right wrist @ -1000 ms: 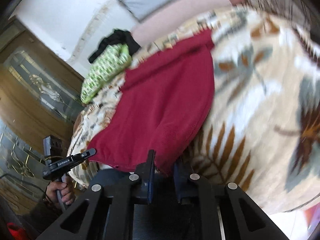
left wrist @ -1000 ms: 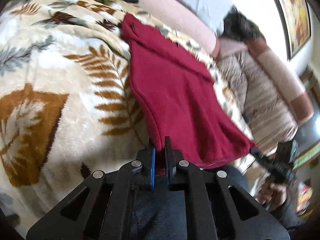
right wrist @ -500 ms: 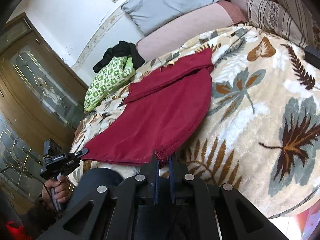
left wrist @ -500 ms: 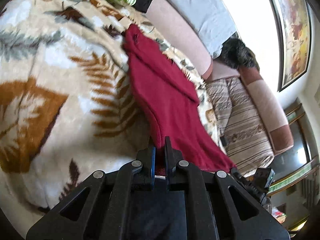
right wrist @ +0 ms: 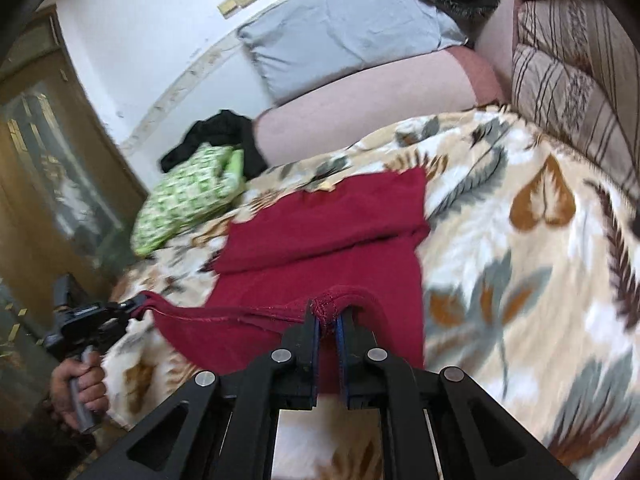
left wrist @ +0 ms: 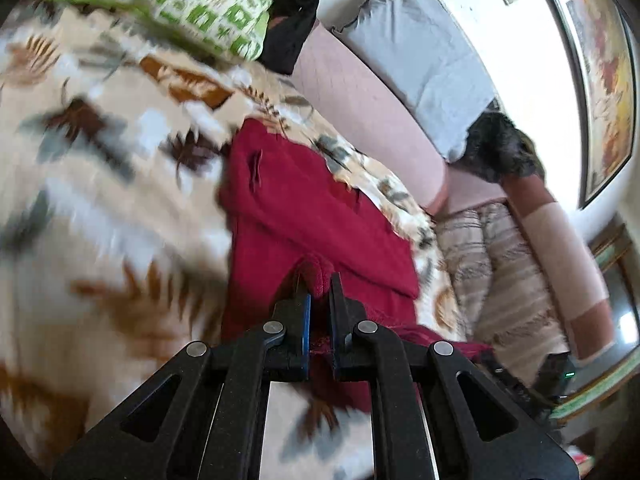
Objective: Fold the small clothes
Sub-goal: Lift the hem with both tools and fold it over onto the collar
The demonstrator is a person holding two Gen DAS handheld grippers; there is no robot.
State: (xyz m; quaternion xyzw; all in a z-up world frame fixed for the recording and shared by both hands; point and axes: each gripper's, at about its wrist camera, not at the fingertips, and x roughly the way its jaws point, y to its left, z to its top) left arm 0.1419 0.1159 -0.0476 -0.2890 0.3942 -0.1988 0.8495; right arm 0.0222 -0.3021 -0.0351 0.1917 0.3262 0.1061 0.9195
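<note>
A dark red garment (left wrist: 304, 208) lies on a leaf-patterned blanket (left wrist: 100, 208). Its far part has a fold across it. My left gripper (left wrist: 319, 294) is shut on one near corner of the garment's hem and holds it lifted over the garment's middle. My right gripper (right wrist: 328, 314) is shut on the other near corner of the garment (right wrist: 332, 240). The hem stretches between the two grippers, and the left gripper (right wrist: 134, 305) shows at the left of the right wrist view, in a hand.
A green patterned cushion (left wrist: 168, 4) and black clothing (left wrist: 292, 24) lie at the blanket's far end. A pink bolster (right wrist: 360, 108), a grey pillow (right wrist: 340, 36) and striped cushions (right wrist: 576, 64) line the far and right sides. A wooden glass-door cabinet (right wrist: 48, 168) stands at left.
Both grippers have lifted the garment's near hem and carried it forward over the garment, toward the far end. The right gripper closed on its corner during this time.
</note>
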